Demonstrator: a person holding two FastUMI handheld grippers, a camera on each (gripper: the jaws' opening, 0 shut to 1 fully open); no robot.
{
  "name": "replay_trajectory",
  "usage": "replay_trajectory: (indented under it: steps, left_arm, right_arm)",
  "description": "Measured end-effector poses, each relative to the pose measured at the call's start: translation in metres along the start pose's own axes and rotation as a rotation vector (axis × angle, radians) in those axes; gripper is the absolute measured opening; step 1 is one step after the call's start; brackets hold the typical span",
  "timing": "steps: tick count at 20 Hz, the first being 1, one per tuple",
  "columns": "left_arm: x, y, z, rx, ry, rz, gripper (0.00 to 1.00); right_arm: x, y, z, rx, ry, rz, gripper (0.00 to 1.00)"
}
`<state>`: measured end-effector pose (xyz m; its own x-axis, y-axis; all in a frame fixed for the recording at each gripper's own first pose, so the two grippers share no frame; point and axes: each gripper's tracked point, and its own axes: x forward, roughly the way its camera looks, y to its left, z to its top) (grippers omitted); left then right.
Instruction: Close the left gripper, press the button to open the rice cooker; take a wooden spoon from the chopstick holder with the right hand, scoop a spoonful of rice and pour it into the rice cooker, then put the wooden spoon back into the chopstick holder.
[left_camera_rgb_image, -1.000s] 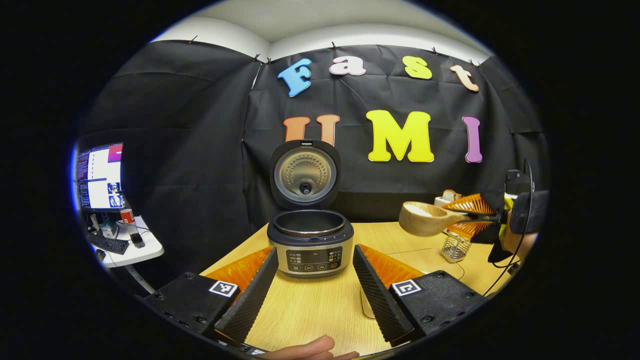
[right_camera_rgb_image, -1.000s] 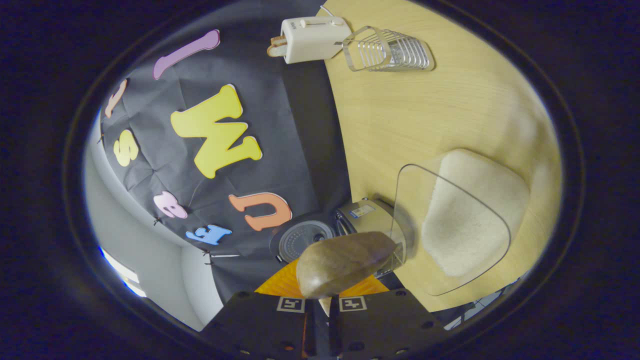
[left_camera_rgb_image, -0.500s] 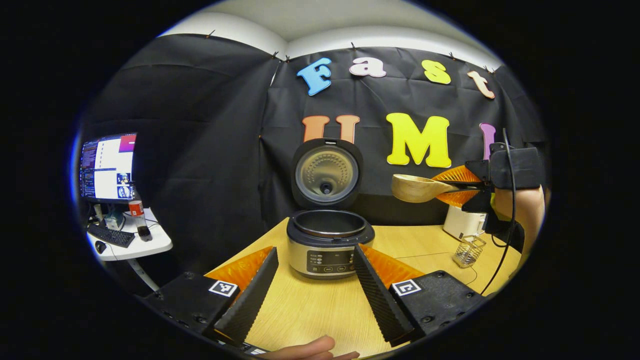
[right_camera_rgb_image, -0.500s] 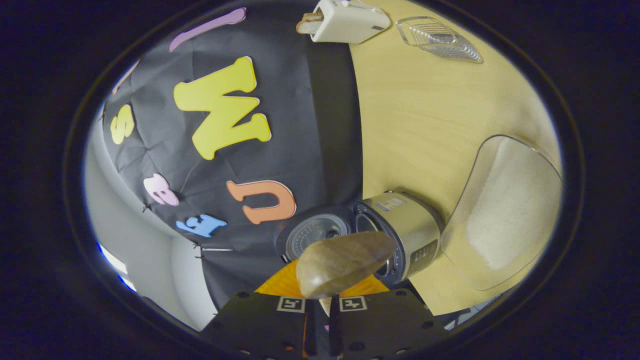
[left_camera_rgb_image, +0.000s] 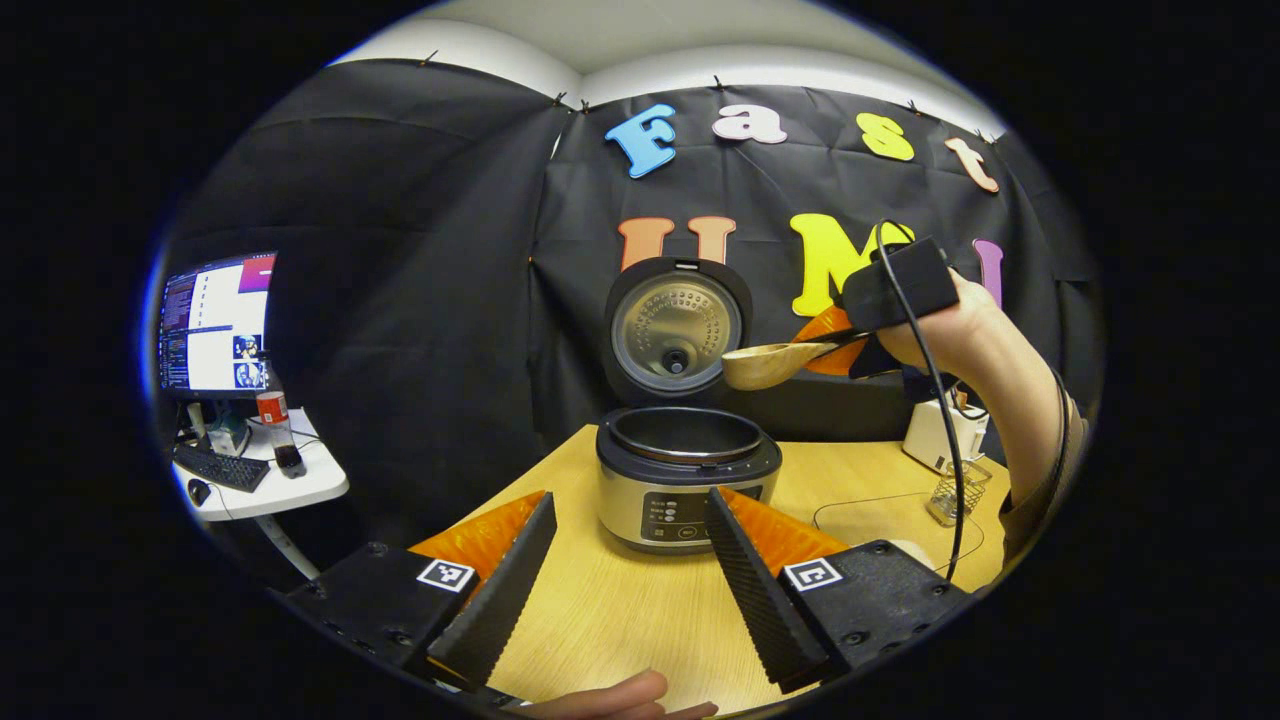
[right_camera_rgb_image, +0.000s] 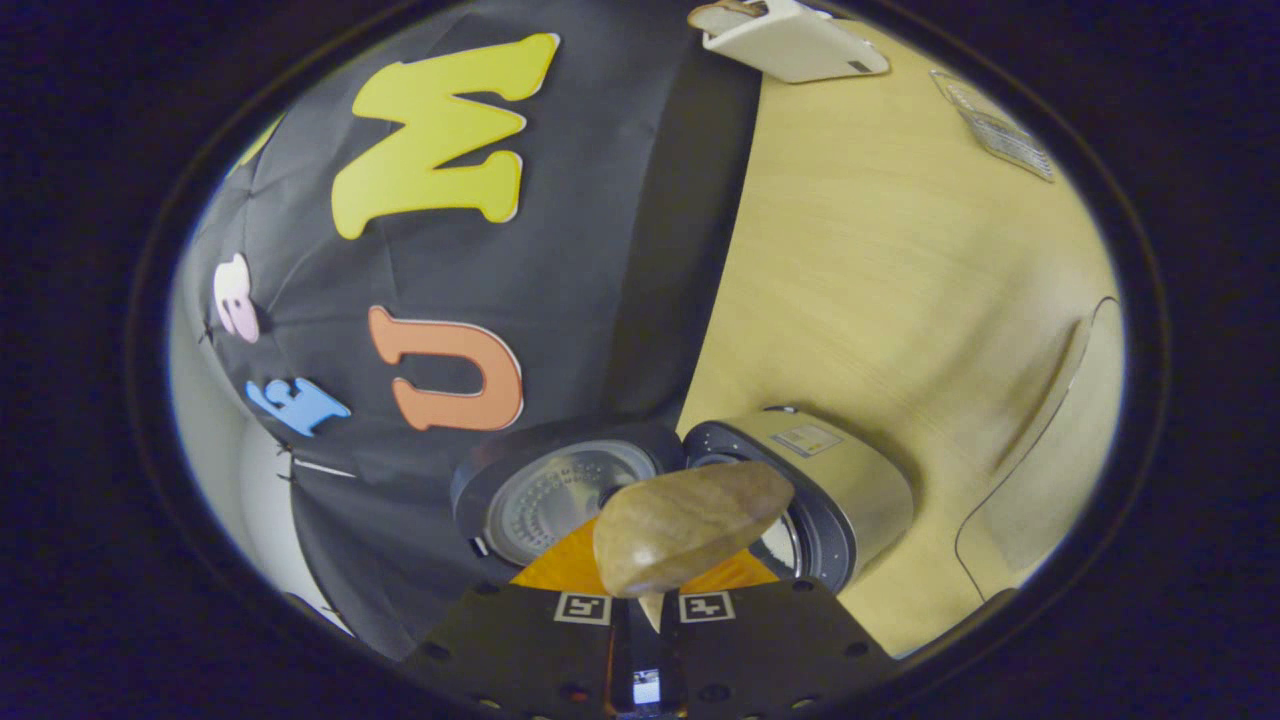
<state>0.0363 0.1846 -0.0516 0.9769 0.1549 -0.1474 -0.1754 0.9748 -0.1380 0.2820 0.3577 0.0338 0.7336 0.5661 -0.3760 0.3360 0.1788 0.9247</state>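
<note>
The right tongs (left_camera_rgb_image: 845, 340) are clenched on the handle of the wooden spoon (left_camera_rgb_image: 768, 365), held up in the air by a hand (left_camera_rgb_image: 945, 325) at the right of the left gripper view. The spoon's bowl hangs just above the right part of the rice cooker's (left_camera_rgb_image: 688, 478) open pot, in front of the lower right edge of the raised lid (left_camera_rgb_image: 676, 330). In the right gripper view the tongs (right_camera_rgb_image: 645, 612) press together on the handle at the bottom, and the rounded underside of the spoon (right_camera_rgb_image: 685, 525) lies across the cooker's (right_camera_rgb_image: 820, 490) rim, with the lid (right_camera_rgb_image: 550, 495) beside it; whether rice lies in the bowl cannot be told.

The left tongs (left_camera_rgb_image: 630, 570) are released, their two ribbed fingers (left_camera_rgb_image: 505, 590) spread wide and low over the near part of the wooden surface (left_camera_rgb_image: 630, 620), with the cooker's control panel showing between them. A fingertip of the holding hand (left_camera_rgb_image: 615, 700) shows at the near edge.

Right of the cooker, a clear tray (left_camera_rgb_image: 870, 520) lies flat on the surface. Farther right stands the wire chopstick holder (left_camera_rgb_image: 958, 492), and behind it a white appliance (left_camera_rgb_image: 935, 435) against the wall. A black cable (left_camera_rgb_image: 935, 400) hangs from the right tongs down past the forearm. Far left, apart from the surface, a small white side table (left_camera_rgb_image: 270, 485) carries a monitor (left_camera_rgb_image: 215, 325), a keyboard (left_camera_rgb_image: 215, 468) and a bottle (left_camera_rgb_image: 278, 430).
</note>
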Motion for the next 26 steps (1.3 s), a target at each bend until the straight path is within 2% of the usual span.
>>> replay_trajectory:
  steps: [4,9,14,18,23,25,26]
  left_arm:
    - [0.002,0.010,-0.006,-0.013,0.018,0.017,0.96]
    - [0.007,0.007,-0.013,-0.035,0.042,-0.010,0.96]
    - [0.010,0.014,-0.020,-0.042,0.067,0.002,0.96]
    - [0.009,0.005,-0.015,-0.044,0.045,-0.039,0.96]
    - [0.009,0.003,-0.015,-0.042,0.045,-0.050,0.96]
    - [0.009,0.003,-0.016,-0.042,0.048,-0.049,0.96]
    - [0.009,0.005,-0.016,-0.042,0.050,-0.046,0.96]
  right_arm:
    - [0.033,0.004,-0.005,-0.116,-0.047,-0.083,0.10]
    - [0.051,0.004,0.001,-0.304,-0.125,-0.181,0.10]
    - [0.054,0.014,0.005,-0.467,-0.194,-0.217,0.11]
    - [0.058,0.015,0.006,-0.556,-0.217,-0.260,0.11]
    - [0.058,0.015,0.008,-0.676,-0.244,-0.301,0.09]
    - [0.058,0.014,0.006,-0.737,-0.250,-0.318,0.11]
    - [0.057,0.016,0.005,-0.776,-0.255,-0.318,0.09]
